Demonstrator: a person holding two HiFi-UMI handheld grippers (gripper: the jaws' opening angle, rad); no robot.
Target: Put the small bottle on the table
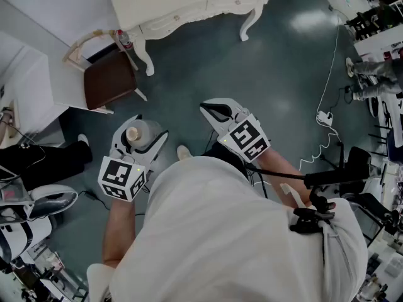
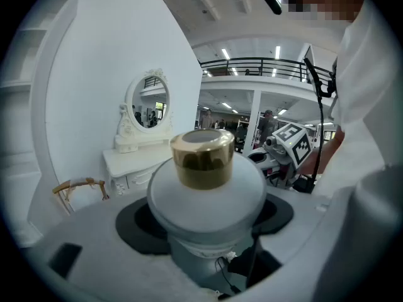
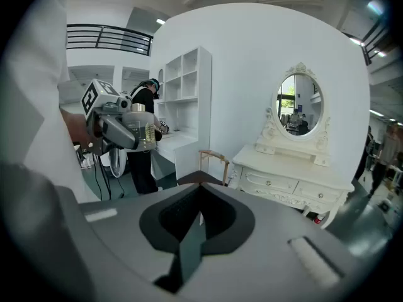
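Note:
The small bottle (image 1: 140, 134), frosted white with a gold cap (image 2: 203, 158), stands upright between the jaws of my left gripper (image 1: 137, 145), which is shut on its body. It is held in the air over the floor, well short of the cream dressing table (image 1: 189, 4). In the left gripper view the bottle (image 2: 208, 194) fills the middle and hides the gap of the left gripper (image 2: 206, 218). My right gripper (image 1: 217, 113) hangs beside it, shut and empty; the right gripper view shows its jaws (image 3: 200, 214) closed together, the held bottle (image 3: 140, 129) off to the left, and the table (image 3: 296, 178) with its oval mirror ahead.
A wooden chair with a brown seat (image 1: 110, 79) stands left of the table. A red-capped bottle (image 1: 123, 38) lies by the table leg. White shelving (image 3: 182, 83) lines the left wall. Cables (image 1: 324, 115) trail across the floor at right.

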